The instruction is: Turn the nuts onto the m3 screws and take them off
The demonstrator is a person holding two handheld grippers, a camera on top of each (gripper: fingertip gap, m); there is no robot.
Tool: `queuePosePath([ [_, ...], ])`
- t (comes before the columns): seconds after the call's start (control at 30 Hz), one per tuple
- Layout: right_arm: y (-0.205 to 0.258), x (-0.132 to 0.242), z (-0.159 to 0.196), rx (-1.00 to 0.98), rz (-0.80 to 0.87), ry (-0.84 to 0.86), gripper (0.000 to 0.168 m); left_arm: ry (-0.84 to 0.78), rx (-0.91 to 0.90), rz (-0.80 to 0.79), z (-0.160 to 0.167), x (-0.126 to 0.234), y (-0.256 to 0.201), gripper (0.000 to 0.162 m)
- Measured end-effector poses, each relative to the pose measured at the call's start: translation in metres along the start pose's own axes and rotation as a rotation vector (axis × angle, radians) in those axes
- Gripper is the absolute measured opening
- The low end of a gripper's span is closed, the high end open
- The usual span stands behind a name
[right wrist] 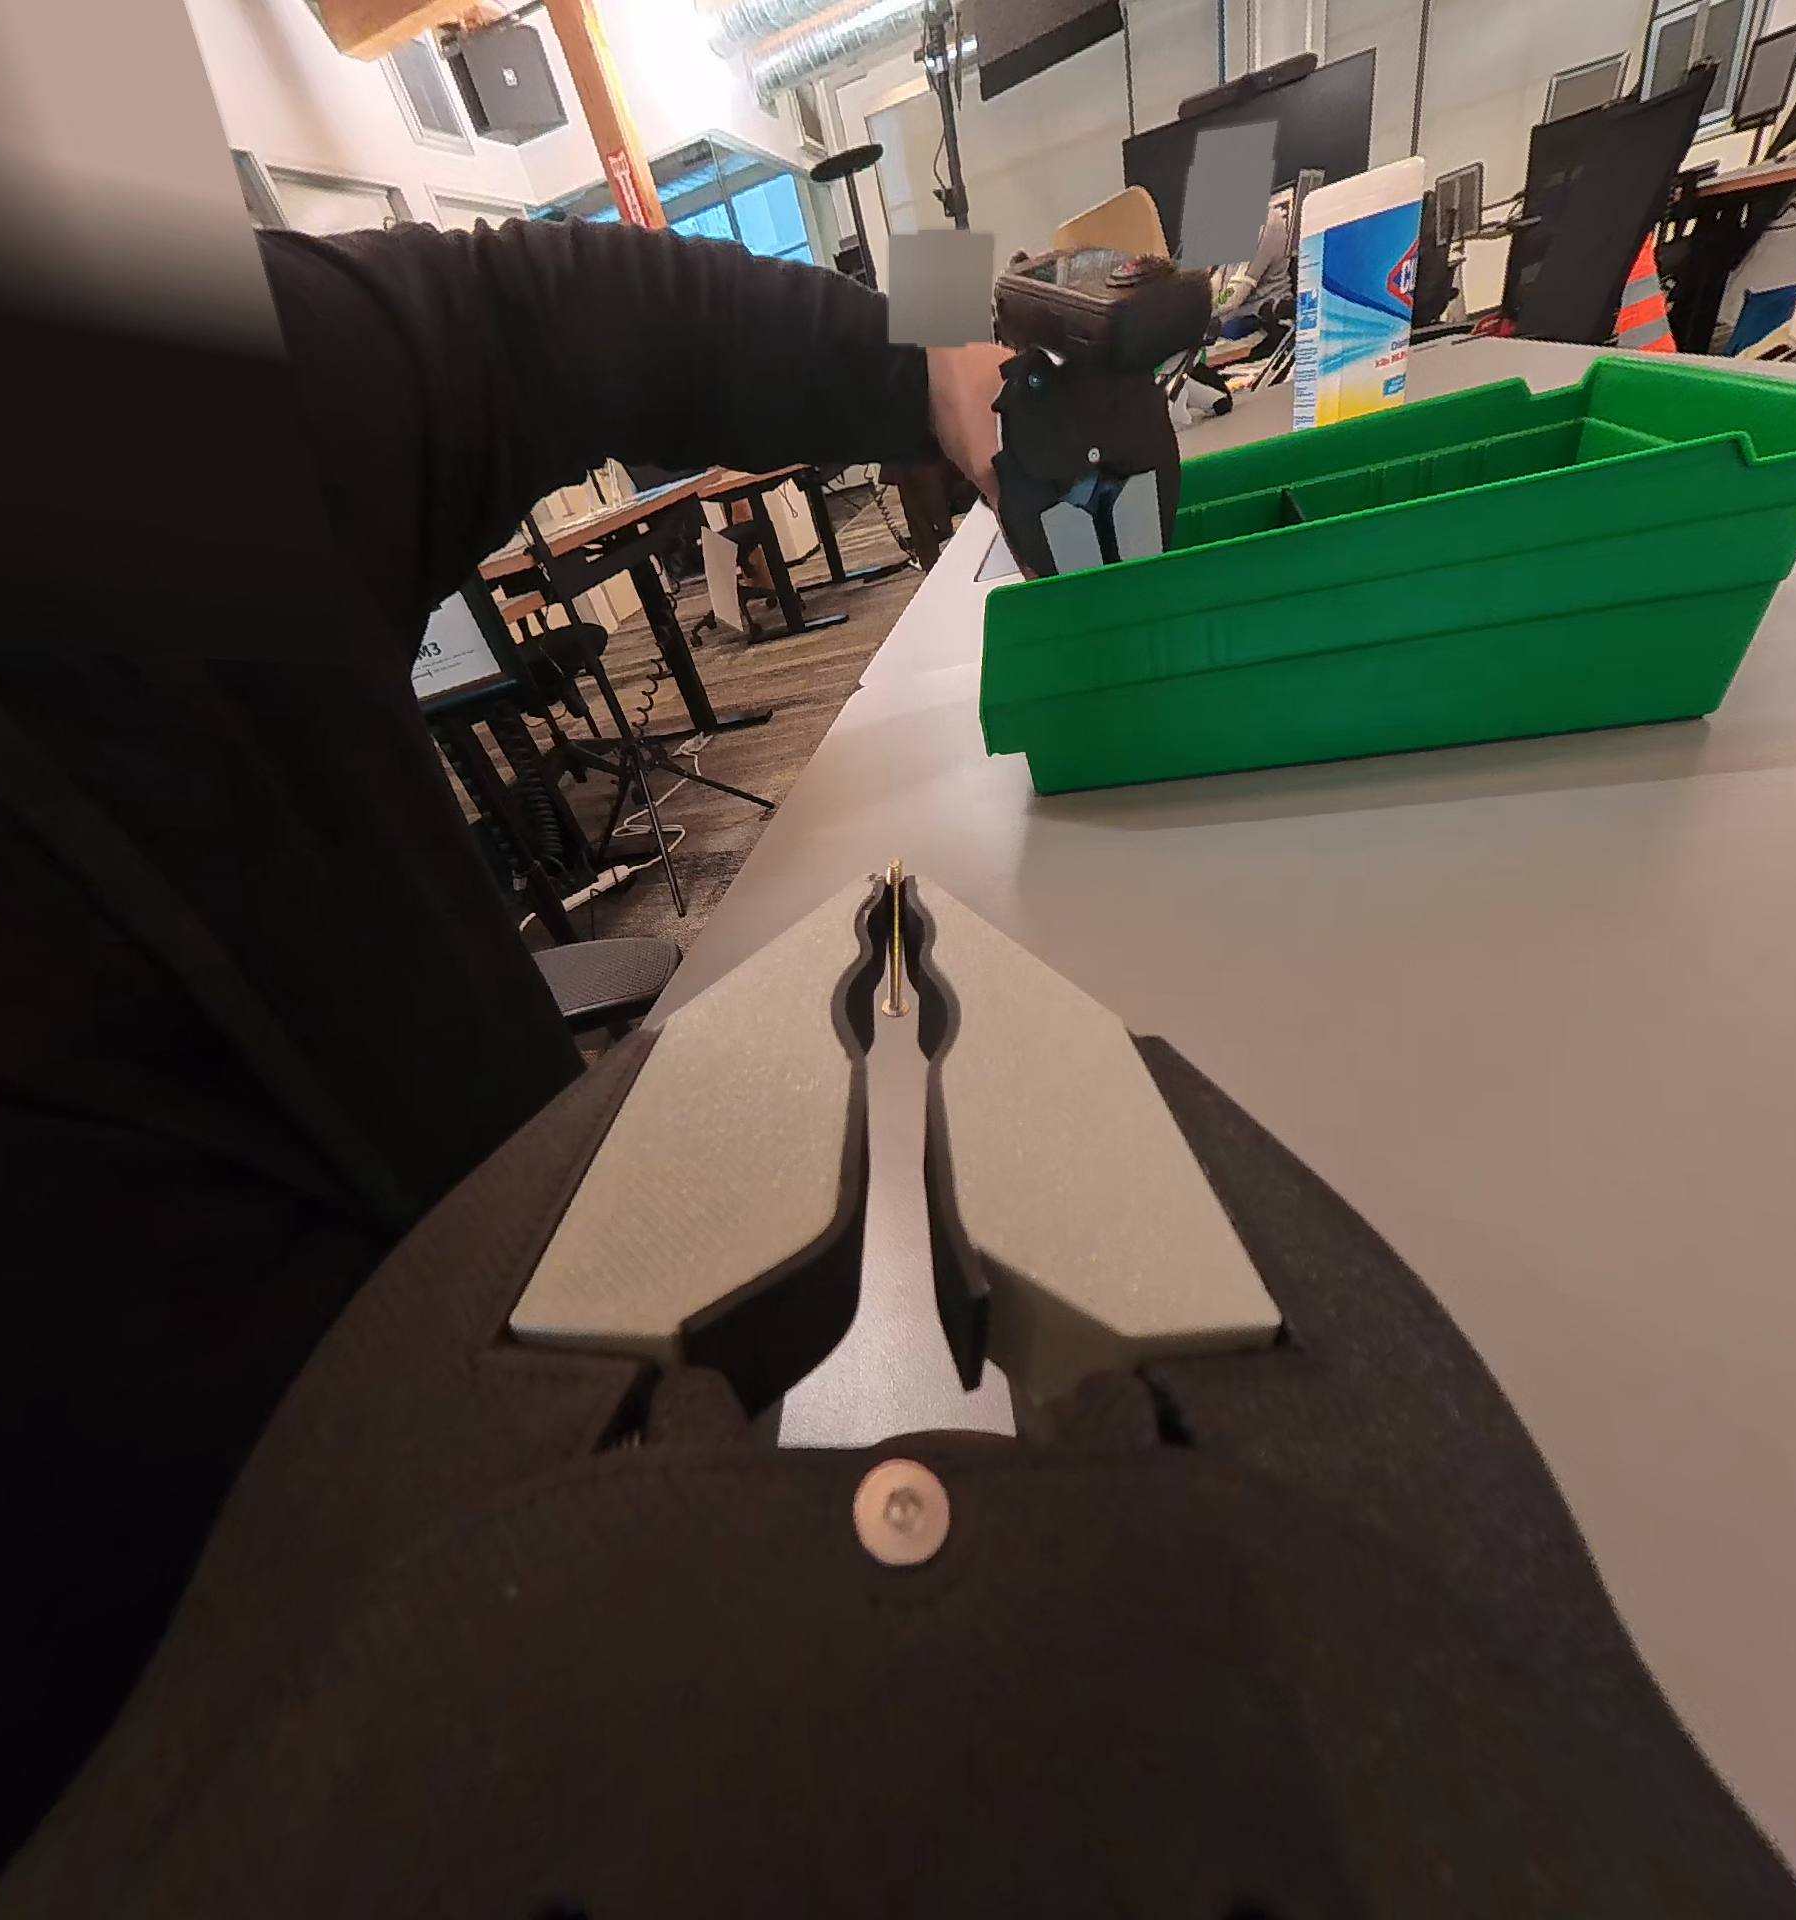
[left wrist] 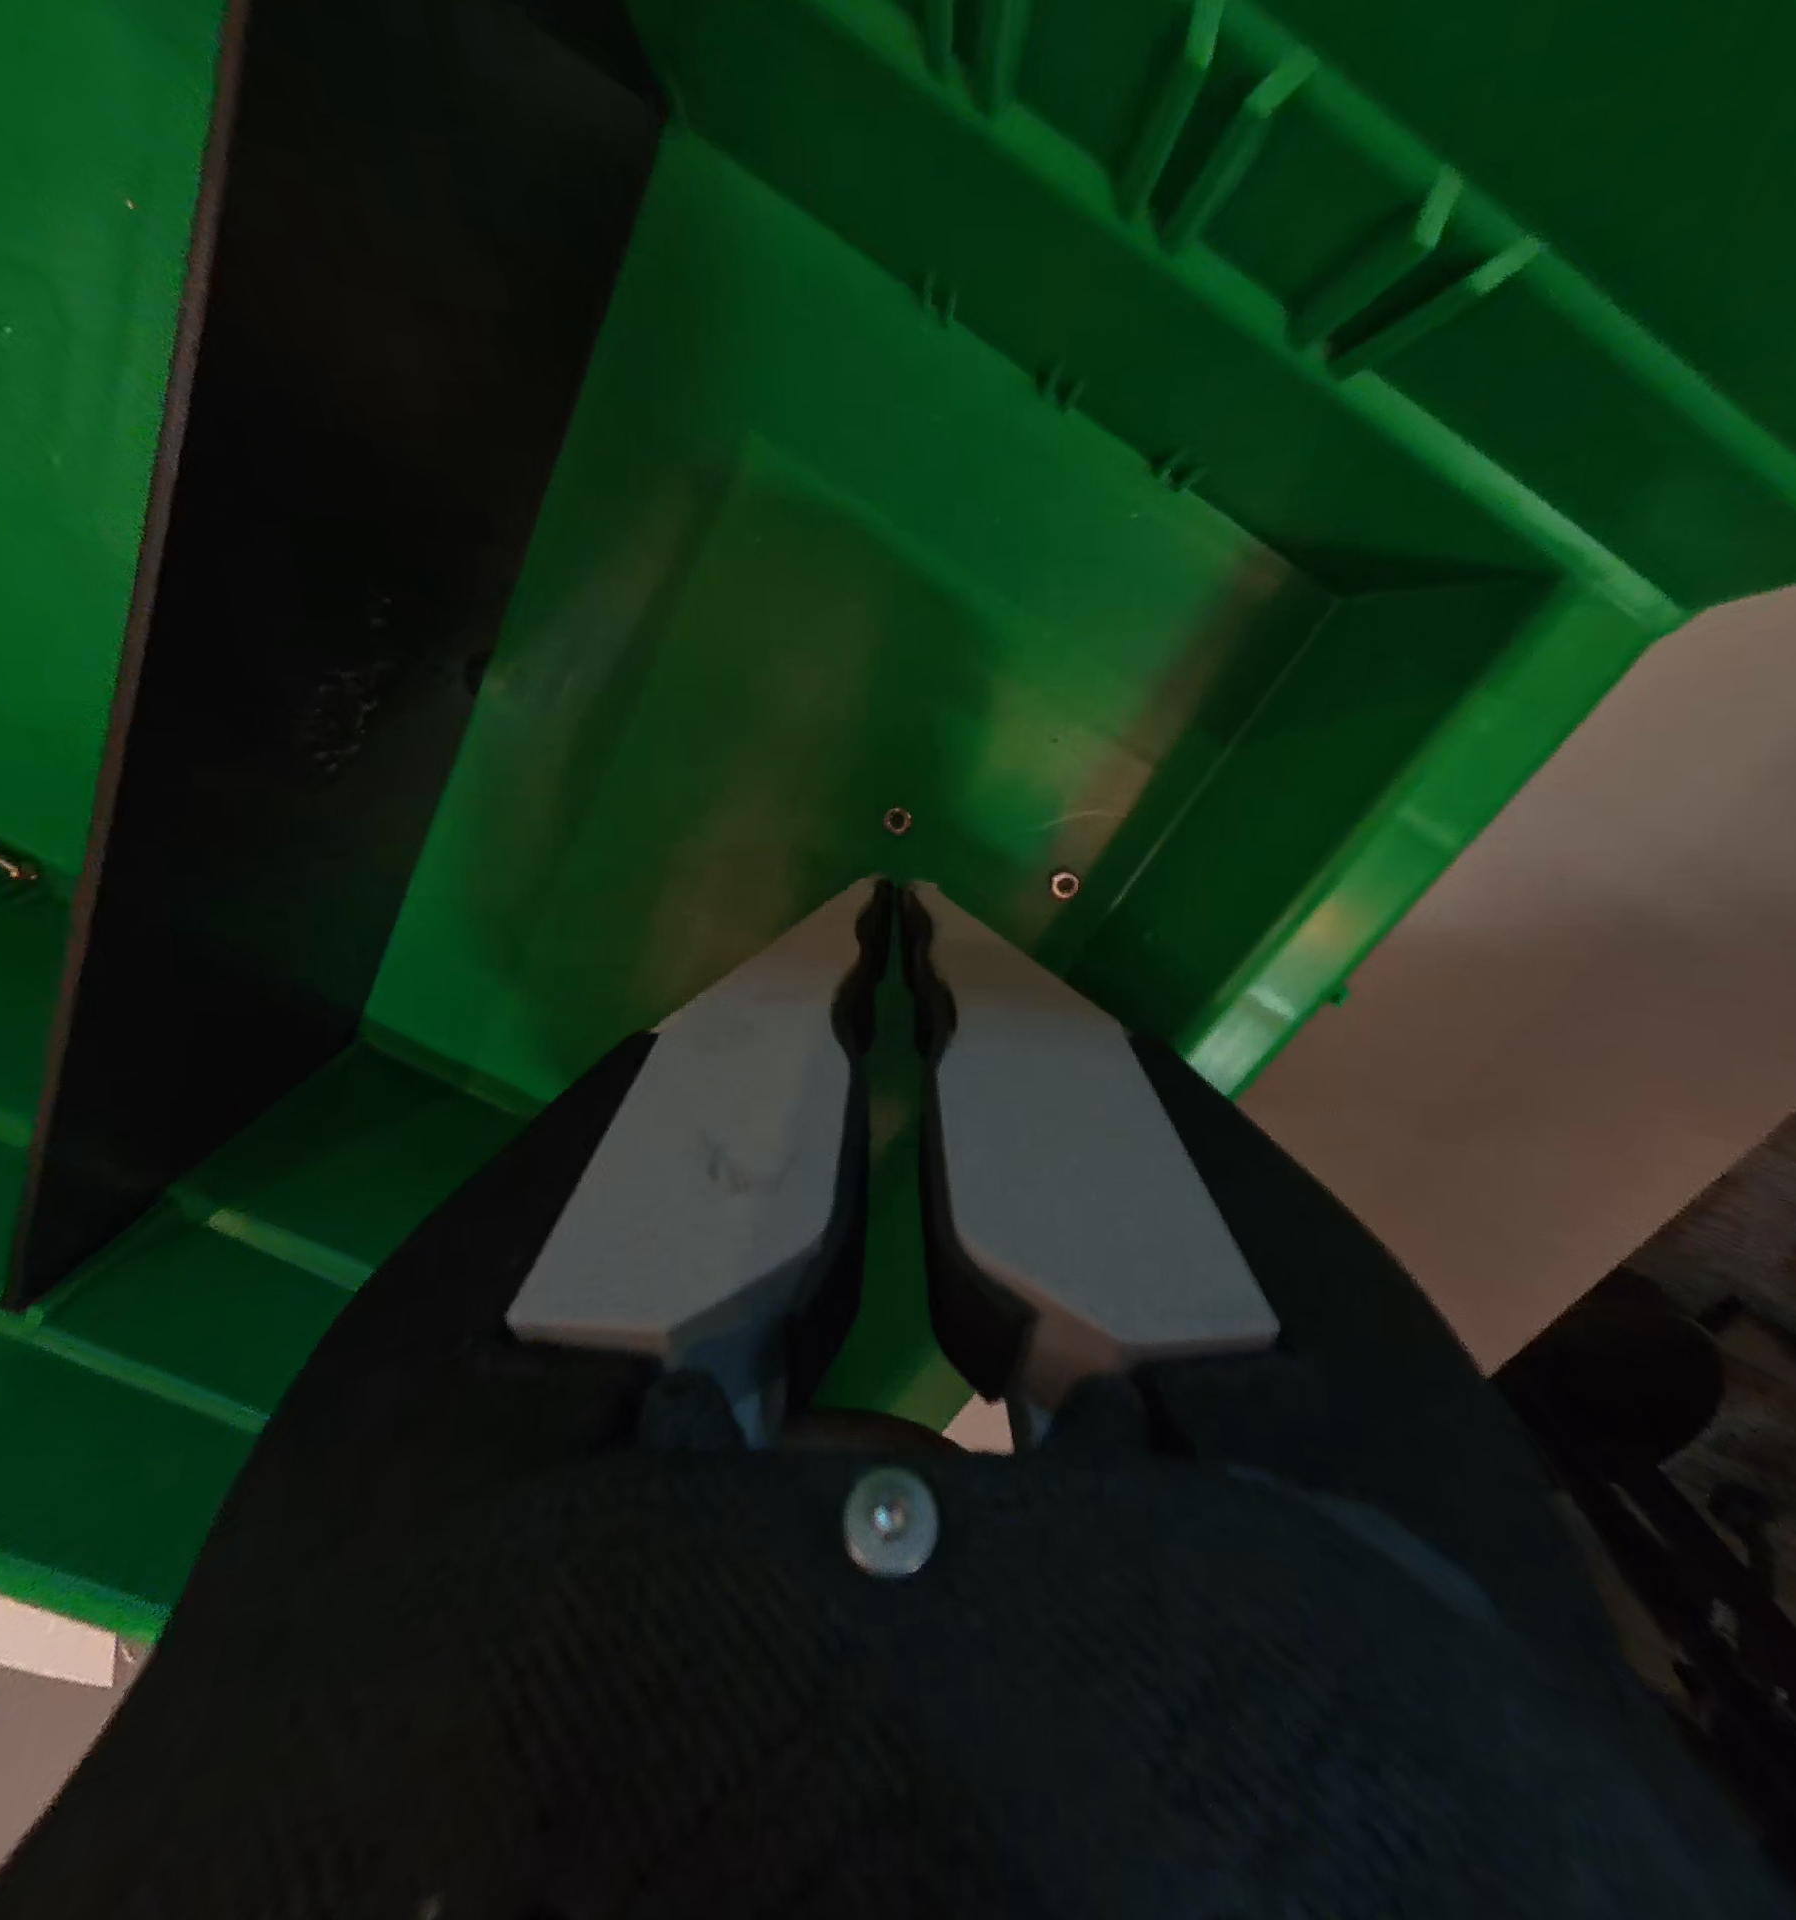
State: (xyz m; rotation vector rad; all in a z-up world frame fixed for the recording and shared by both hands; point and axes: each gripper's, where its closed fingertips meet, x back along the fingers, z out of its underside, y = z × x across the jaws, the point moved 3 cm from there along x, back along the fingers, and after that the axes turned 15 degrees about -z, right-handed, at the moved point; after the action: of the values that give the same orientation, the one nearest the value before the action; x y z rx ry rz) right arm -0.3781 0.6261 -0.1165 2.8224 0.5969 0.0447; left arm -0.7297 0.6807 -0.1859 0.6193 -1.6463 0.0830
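My left gripper [left wrist: 895,886] is down inside a green bin [left wrist: 1445,665], its tips together just above the bin floor. Two small metal nuts lie loose on that floor: one [left wrist: 896,821] just beyond the tips, another [left wrist: 1064,885] to the right. No nut shows between the tips. My right gripper [right wrist: 895,883] is shut on a brass screw [right wrist: 895,940], which lies along the fingers with its head toward the camera, above the grey table [right wrist: 1393,1039]. The right wrist view shows the left gripper [right wrist: 1091,530] dipping into the bin's near left end [right wrist: 1393,644].
A black divider [left wrist: 302,623] splits the bin to the left of my left gripper. A wipes canister [right wrist: 1356,301] stands behind the bin. A person's black sleeve [right wrist: 561,343] reaches across. The table edge runs on the left, with desks and chairs beyond. Some 35 centimetres of space lies between my two pairs of fingers.
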Motion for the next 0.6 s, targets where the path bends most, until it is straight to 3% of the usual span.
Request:
queuePosePath([
  [0.23, 0.002, -0.001, -0.001, 0.007, 0.002, 0.002, 0.000, -0.007, -0.005, 0.007, -0.009, -0.007, -0.004, 0.014],
  [0.6, 0.002, -0.001, -0.002, 0.007, -0.001, -0.002, 0.000, -0.008, -0.008, 0.018, -0.010, -0.015, 0.000, 0.004],
])
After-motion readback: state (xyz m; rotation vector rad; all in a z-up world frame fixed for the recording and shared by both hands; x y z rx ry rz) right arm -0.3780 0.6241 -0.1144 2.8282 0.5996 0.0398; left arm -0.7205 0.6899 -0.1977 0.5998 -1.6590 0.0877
